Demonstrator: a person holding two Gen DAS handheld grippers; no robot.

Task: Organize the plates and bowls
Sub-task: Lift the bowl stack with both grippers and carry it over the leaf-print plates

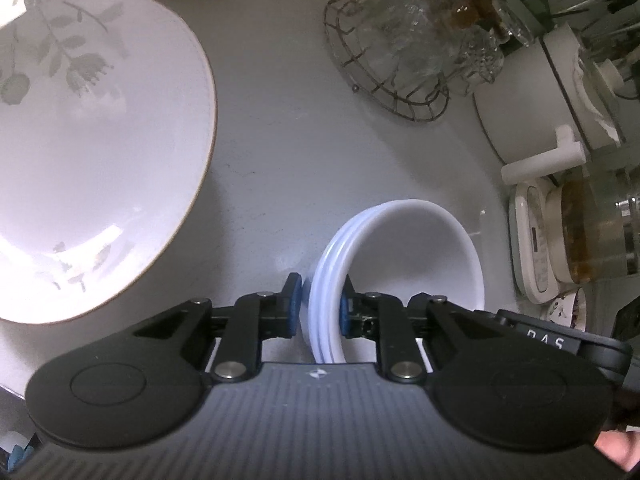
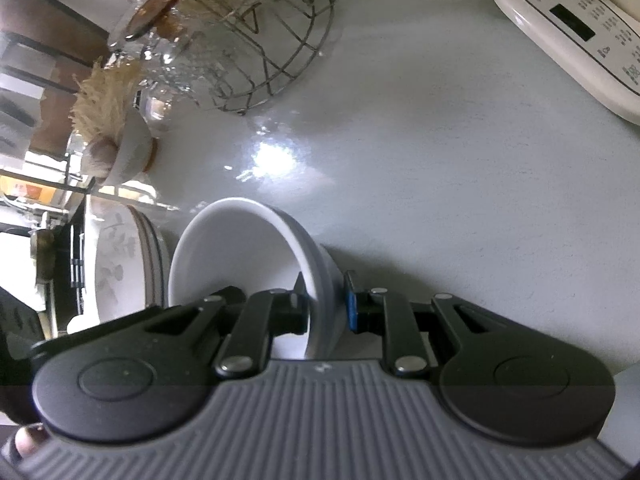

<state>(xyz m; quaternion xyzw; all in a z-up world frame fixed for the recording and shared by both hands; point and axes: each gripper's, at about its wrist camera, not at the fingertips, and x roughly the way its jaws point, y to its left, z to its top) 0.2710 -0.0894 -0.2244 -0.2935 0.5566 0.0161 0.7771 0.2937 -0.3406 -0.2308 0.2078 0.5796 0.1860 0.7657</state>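
Two claws are at work here, one in each of my hands, and each one pinches the rim of white crockery above a pale grey tabletop (image 1: pixel 280 128). My left claw (image 1: pixel 319 304) is closed on the rims of a small stack of white bowls (image 1: pixel 400 256), one pad outside the wall and one inside; I count about three nested rims, tipped on edge so the opening faces sideways. I judge the stack is held this way so I can carry it as one piece and set it down together. My right claw (image 2: pixel 327 300) is clamped the same way on the wall of a single white bowl (image 2: pixel 240 256), also tilted, with one pad inside and one outside. Just to that bowl's left stands a stack of leaf-patterned dishes (image 2: pixel 120 264), which looks like a place where like pieces are gathered; whether my bowl touches it I cannot tell. In the left view a large floral plate (image 1: pixel 100 152) fills the left side, near the bowls but apart from them. A wire basket of clear glassware (image 1: pixel 392 60) stands further back, a white pot with a handle (image 1: pixel 532 120) sits to the right, and a cream appliance with a display (image 2: pixel 568 32) crowds the right edge. I judge these leave only the open middle of the tabletop for setting anything down.
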